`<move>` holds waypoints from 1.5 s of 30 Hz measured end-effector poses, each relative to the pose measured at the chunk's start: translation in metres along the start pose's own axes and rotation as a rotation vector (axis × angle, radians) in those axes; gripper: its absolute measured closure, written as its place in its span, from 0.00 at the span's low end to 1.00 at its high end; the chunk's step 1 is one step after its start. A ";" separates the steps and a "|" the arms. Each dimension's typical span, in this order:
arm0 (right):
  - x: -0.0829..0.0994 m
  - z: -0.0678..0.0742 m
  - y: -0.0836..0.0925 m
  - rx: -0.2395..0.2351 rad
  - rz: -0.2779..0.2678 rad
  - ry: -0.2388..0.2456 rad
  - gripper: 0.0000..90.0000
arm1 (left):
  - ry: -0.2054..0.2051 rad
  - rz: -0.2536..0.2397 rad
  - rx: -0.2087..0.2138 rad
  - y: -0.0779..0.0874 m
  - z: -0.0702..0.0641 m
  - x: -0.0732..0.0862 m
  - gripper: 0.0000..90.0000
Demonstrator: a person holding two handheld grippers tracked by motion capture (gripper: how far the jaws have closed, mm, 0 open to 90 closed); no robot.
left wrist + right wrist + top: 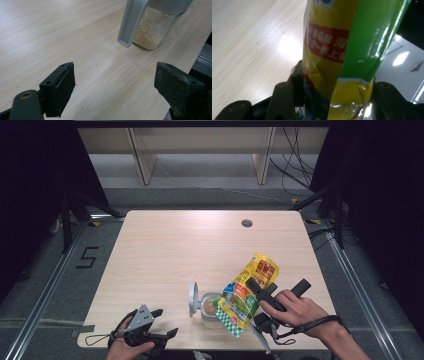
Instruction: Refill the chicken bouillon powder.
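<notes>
A yellow and green pouch (246, 295) hangs tilted with its lower end over a clear jar (210, 310), whose grey flip lid (193, 299) stands open. My right gripper (270, 288) is shut on the pouch's upper part. In the right gripper view the pouch (337, 45) runs up between the jaws of that gripper (337, 97). Beige granules lie in the jar (152, 32), and its lid (131, 22) hangs in front of it. My left gripper (166, 322) rests low at the table's near left, open. Nothing is between the jaws of the left gripper (117, 87).
The light wooden table (190, 250) has a round cable hole (246, 223) at the back right. Its near edge runs close under both hands. Wooden shelving (200, 150) and floor cables (295, 170) lie beyond the table.
</notes>
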State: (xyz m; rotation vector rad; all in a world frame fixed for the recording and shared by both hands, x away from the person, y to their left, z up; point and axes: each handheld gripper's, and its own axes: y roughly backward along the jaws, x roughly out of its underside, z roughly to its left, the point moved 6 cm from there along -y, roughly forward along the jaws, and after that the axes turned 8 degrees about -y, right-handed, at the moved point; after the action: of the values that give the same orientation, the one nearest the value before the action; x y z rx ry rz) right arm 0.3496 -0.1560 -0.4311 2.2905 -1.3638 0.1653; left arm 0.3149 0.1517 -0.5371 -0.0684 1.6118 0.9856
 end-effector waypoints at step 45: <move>0.007 0.001 0.010 0.049 -0.009 -0.035 0.64 | 0.014 -0.009 0.007 -0.001 -0.001 0.000 0.18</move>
State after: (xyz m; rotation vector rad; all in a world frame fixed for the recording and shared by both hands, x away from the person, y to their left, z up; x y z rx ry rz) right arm 0.3445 -0.1655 -0.4261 2.3505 -1.3806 0.1578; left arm 0.3144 0.1501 -0.5373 -0.0781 1.6258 0.9746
